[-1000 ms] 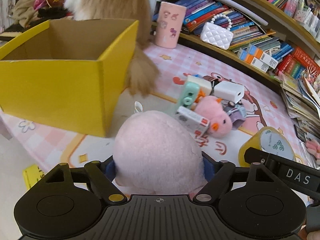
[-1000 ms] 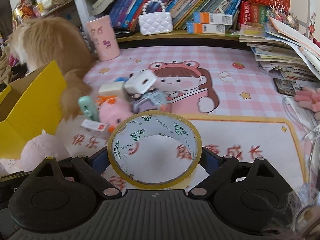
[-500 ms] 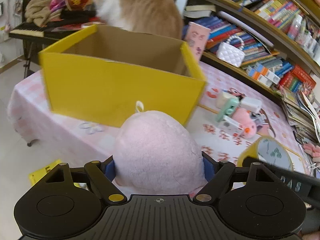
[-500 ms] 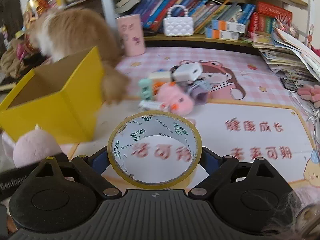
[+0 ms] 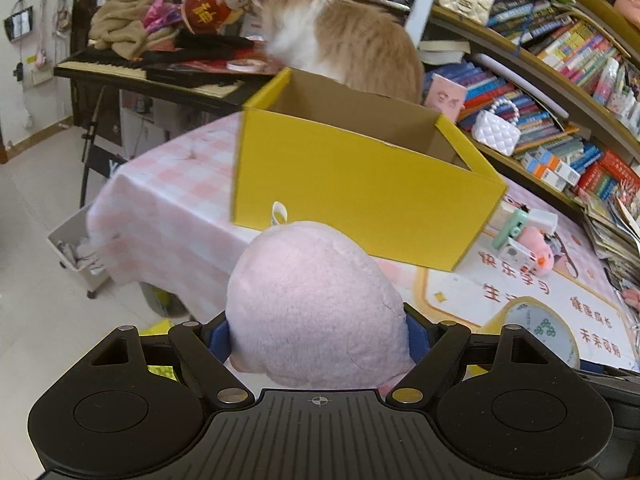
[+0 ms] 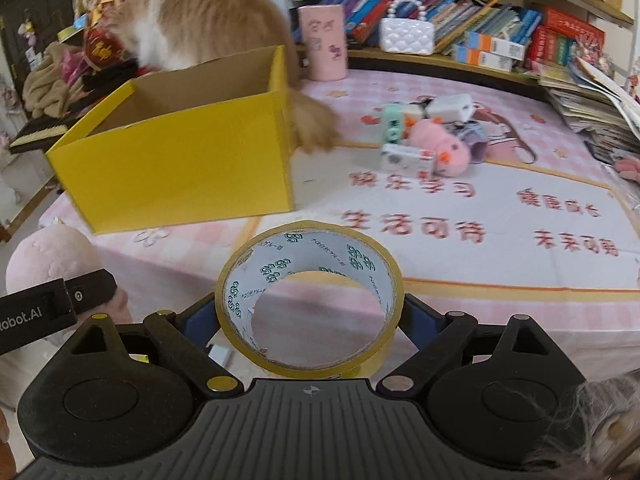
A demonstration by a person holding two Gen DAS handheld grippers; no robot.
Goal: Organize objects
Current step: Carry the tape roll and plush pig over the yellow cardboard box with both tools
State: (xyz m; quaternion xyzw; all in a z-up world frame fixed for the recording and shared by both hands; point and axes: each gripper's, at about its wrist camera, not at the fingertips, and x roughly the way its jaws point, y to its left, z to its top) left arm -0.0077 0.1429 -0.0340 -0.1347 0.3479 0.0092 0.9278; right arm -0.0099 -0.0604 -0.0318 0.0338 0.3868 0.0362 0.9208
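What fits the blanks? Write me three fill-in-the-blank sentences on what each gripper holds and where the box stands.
1. The left gripper is shut on a pink ____.
2. The right gripper holds a roll of ____.
3. The open box on the table is coloured ____, and a cat stands behind it.

Missing words: plush toy; tape; yellow

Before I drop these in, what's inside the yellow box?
The yellow box is open on top, and only bare brown inner walls show. Its floor is hidden by the front walls, so any contents can't be seen.
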